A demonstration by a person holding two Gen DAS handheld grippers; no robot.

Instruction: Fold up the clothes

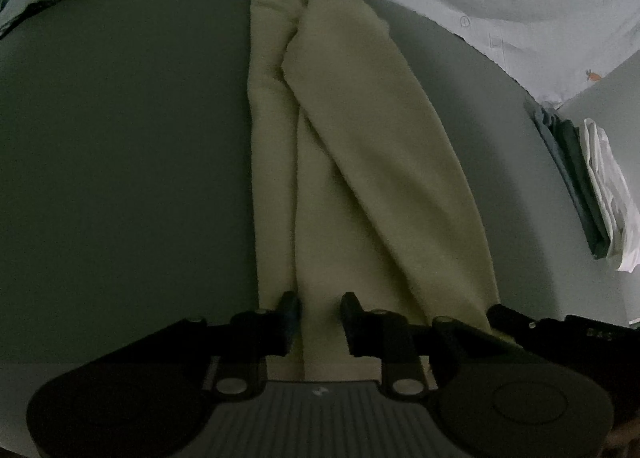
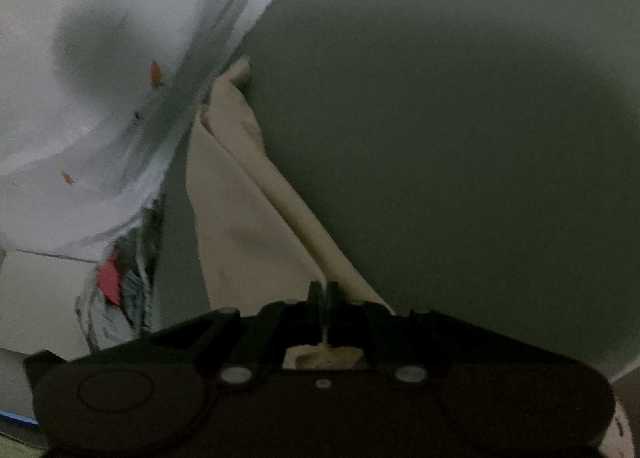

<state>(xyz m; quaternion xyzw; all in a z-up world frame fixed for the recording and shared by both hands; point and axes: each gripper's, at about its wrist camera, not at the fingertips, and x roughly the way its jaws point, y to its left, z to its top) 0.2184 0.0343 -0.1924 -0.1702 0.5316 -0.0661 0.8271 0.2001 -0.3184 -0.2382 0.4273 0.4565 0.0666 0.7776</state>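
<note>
The left gripper (image 1: 320,312) stands open over the near end of the beige cloth (image 1: 360,145). The right gripper (image 2: 322,292) is clamped on the cloth's edge above the grey table (image 2: 460,117).

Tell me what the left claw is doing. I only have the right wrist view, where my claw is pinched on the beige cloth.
Observer: The left claw is open. Its fingers stand apart over the near end of the beige cloth and do not pinch it.
Operator: Where is my right claw relative to it?
Observer: The right claw is just beside the left one, at the cloth's near right corner.
Operator: How does the cloth lie overall?
Observer: One long flap lies diagonally on top, leaving a strip of the lower layer uncovered on the left.
</note>
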